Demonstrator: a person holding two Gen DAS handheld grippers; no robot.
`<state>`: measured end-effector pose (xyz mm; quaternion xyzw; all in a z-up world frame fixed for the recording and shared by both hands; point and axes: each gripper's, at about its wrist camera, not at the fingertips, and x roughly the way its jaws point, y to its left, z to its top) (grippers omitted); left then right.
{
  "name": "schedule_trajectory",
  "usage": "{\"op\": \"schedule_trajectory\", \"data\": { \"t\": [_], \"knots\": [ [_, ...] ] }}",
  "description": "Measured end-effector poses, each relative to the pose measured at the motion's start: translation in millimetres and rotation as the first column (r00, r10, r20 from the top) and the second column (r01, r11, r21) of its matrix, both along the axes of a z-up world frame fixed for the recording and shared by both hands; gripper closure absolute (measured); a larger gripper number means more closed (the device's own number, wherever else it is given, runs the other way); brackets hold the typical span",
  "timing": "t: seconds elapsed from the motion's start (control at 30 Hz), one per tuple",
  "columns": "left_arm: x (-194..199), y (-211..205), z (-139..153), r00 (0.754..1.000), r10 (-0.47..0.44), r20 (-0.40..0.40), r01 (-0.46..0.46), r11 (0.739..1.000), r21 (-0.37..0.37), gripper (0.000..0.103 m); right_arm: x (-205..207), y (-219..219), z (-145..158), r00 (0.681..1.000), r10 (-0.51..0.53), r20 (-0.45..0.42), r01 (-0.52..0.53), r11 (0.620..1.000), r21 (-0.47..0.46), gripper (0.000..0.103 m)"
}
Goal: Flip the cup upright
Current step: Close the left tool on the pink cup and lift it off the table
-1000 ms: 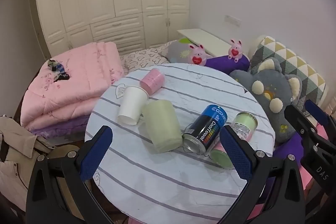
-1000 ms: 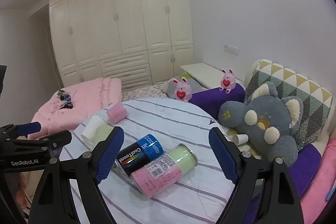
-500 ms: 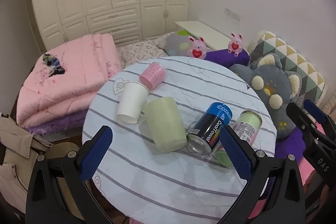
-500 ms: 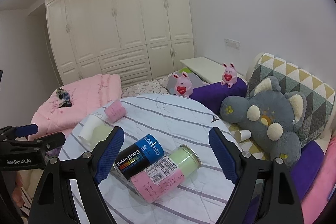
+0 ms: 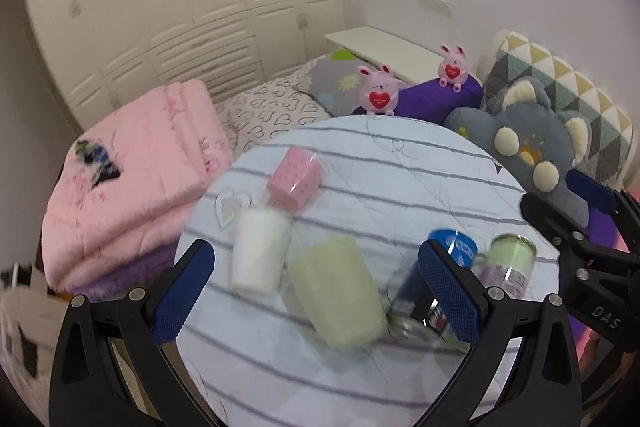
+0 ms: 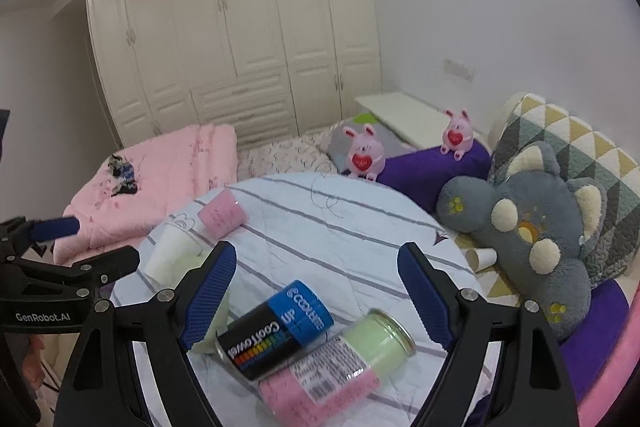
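On the round striped counter (image 5: 400, 187), the left wrist view showed three cups clustered near its left side: a pale green cup (image 5: 336, 295), a white paper cup (image 5: 258, 255) and a pink cup (image 5: 295, 177). The green one sat mouth-down, its wider end toward the camera, touching the white cup beside it; the white cup also appeared to stand upside down, though blur in this view softened every edge. The pink cup lay on its side just behind the white one.

The right wrist view hid most of the green cup (image 6: 192, 261) behind the left pad of the right gripper (image 6: 316, 287), leaving only a sliver visible below the white paper cup (image 6: 172, 253), while the pink cup (image 6: 222, 217) was seen clearly on its side. That view gave instead a sharp look at a blue-and-black can (image 6: 276, 327) lying flat and touching a glass jar (image 6: 340, 359) with a pink and green filling, both between the right gripper's spread jaws but not gripped. In the left view the can (image 5: 432, 279) and the jar (image 5: 506, 261) were partly covered by the right finger of the left gripper (image 5: 316, 295).

The left gripper's jaws were also spread wide and empty, framing the green cup without touching it. Only the right view showed a small paper cup (image 6: 482, 259) lying off the counter beside the grey plush toy (image 6: 532, 227). Each view caught the other gripper at its edge.
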<state>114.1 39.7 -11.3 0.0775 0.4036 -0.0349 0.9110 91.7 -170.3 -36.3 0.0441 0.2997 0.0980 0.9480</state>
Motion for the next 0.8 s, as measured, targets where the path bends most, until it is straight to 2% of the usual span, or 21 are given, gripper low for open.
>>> {"op": "schedule_trajectory", "data": {
  "t": [0.23, 0.3, 0.43, 0.6, 0.73, 0.8],
  "knots": [
    [72.2, -2.2, -17.6, 0.99, -0.097, -0.099, 0.098, 0.995, 0.009, 0.0, 53.8, 9.3, -13.5, 0.994, -0.015, -0.108, 0.016, 1.0, 0.014, 0.019],
    [94.1, -2.7, -31.7, 0.981, -0.13, -0.146, 0.138, 0.989, 0.049, 0.0, 69.0, 9.7, -19.6, 0.99, -0.023, -0.141, 0.026, 0.999, 0.022, 0.019],
    [126.7, -3.6, -58.8, 0.964, -0.128, -0.232, 0.16, 0.979, 0.125, 0.0, 98.1, 7.0, -35.0, 0.971, -0.022, -0.24, 0.04, 0.997, 0.071, 0.019],
    [160.9, -3.9, -82.9, 0.936, -0.147, -0.319, 0.187, 0.978, 0.097, 0.0, 125.7, 14.3, -53.3, 0.947, -0.034, -0.319, 0.06, 0.996, 0.072, 0.019],
    [182.9, -2.9, -103.6, 0.919, -0.153, -0.363, 0.204, 0.973, 0.108, 0.0, 138.4, 15.6, -61.3, 0.938, -0.031, -0.345, 0.062, 0.995, 0.079, 0.019],
    [192.0, -1.0, -114.0, 0.902, -0.156, -0.402, 0.211, 0.973, 0.096, 0.0, 141.0, 16.0, -65.0, 0.937, -0.03, -0.348, 0.063, 0.995, 0.084, 0.019]
  ]
}}
